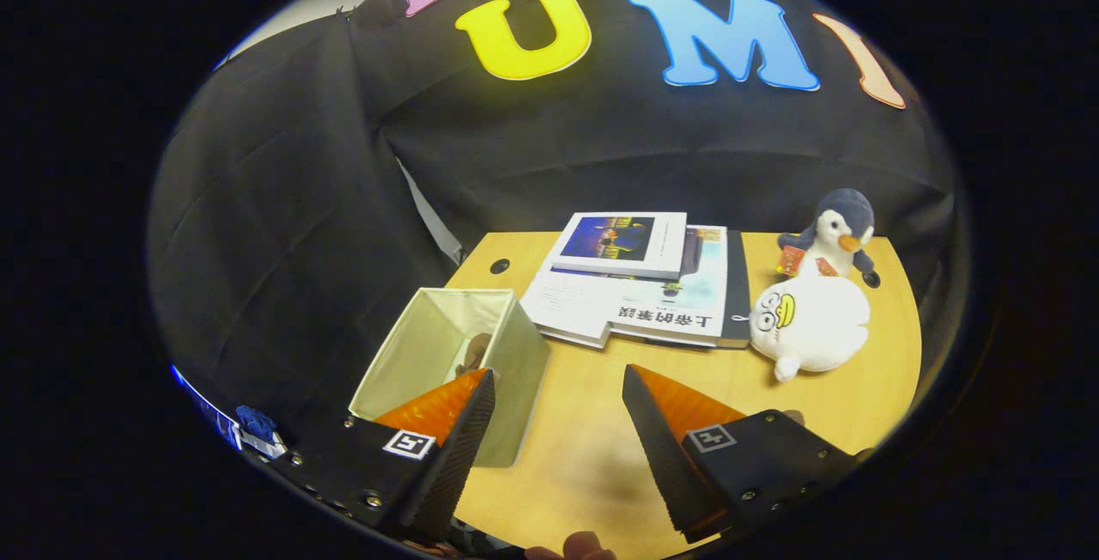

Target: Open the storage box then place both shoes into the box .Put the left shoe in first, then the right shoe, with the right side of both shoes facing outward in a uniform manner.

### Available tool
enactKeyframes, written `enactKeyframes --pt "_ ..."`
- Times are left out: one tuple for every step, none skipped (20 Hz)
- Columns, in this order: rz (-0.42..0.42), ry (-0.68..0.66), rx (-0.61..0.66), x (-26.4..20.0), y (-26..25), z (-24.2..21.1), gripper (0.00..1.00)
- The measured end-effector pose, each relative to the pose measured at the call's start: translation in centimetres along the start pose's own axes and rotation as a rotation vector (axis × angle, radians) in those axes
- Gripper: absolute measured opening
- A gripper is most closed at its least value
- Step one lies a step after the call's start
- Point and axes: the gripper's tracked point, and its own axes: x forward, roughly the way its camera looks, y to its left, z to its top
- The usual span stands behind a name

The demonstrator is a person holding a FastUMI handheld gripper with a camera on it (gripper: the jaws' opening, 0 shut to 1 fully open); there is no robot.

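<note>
The pale green fabric storage box [515, 354] stands open-topped on the wooden table, just ahead of my left finger [446, 423]. Something brown [475, 352] lies deep inside it, partly hidden by the left fingertip; I cannot tell what it is. My gripper [558, 380] hangs above the table with its black and orange fingers spread wide apart and nothing between them. The right finger [678, 431] hovers over bare tabletop to the right of the box.
Beyond the fingers lies a stack of books [635, 285]. To their right sit a white plush duck [811, 324] and a penguin toy [837, 238]. The wooden table [584, 448] ends at the black cloth wall.
</note>
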Motion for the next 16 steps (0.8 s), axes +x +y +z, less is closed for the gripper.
enactKeyframes --pt "0.007 -0.005 0.027 -0.5 -0.7 -0.5 0.91" --pt "0.011 -0.013 0.055 -1.0 -1.6 -1.0 0.91" --pt "0.0 -0.018 0.084 -1.4 -2.7 -1.4 0.91" --pt "-0.016 -0.02 0.106 -1.8 -3.9 -2.1 0.91" --pt "-0.041 -0.023 0.12 -2.1 -5.3 -2.6 0.91" --pt "-0.066 -0.027 0.131 -2.6 -6.6 -3.1 0.91" --pt "-0.088 -0.03 0.14 -3.1 -7.8 -3.6 0.91" --pt "-0.114 -0.035 0.148 -3.6 -9.1 -4.1 0.91" --pt "-0.142 -0.041 0.153 -4.2 -10.5 -4.6 0.91" --pt "-0.163 -0.059 0.159 -4.7 -11.5 -4.7 0.91" --pt "-0.18 -0.063 0.158 -5.1 -12.5 -5.1 0.91" --pt "-0.205 -0.052 0.156 -5.5 -13.6 -6.0 0.91" --pt "-0.226 -0.041 0.158 -5.8 -14.8 -6.8 0.91" --pt "-0.244 -0.03 0.165 -5.9 -15.7 -7.6 0.91" --pt "-0.261 -0.017 0.174 -6.1 -16.6 -8.7 0.91" --pt "-0.279 -0.002 0.177 -6.3 -17.5 -9.8 0.91"
